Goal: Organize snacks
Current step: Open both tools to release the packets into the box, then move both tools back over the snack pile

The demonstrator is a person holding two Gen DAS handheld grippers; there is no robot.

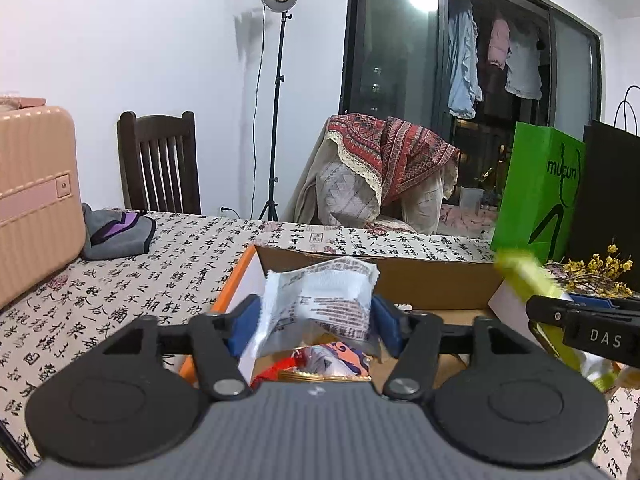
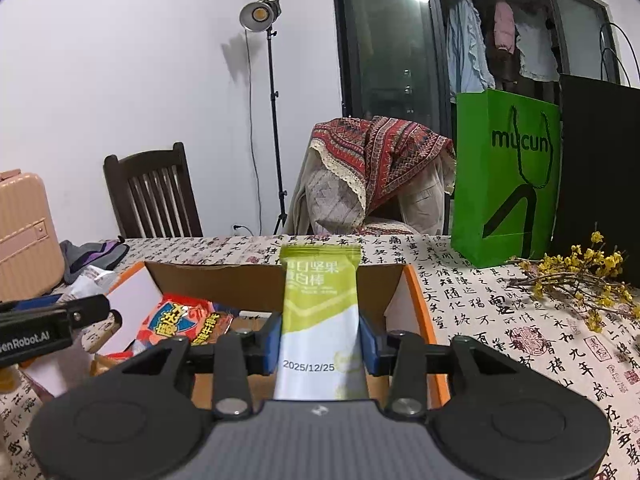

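A cardboard box [image 1: 400, 276] with an orange rim lies on the calligraphy-print tablecloth, and a red and orange snack packet [image 2: 184, 320] lies inside it. Over the box's left end my left gripper [image 1: 314, 320] stands open. A crumpled white packet [image 1: 320, 300] sits loosely between its blue pads. My right gripper [image 2: 320, 340] is shut on a green and white snack bar [image 2: 316, 304] above the box's right half, and the bar points forward along the fingers. Each gripper shows at the edge of the other's view: the right gripper [image 1: 560, 312], the left gripper [image 2: 60, 316].
A pink suitcase [image 1: 32, 200] and a grey and purple cloth [image 1: 116, 232] sit at the table's left. A green paper bag [image 2: 508, 176], a black bag [image 2: 600, 168] and a yellow flower sprig [image 2: 580, 276] stand at the right. Chairs and a lamp stand [image 1: 276, 120] are behind the table.
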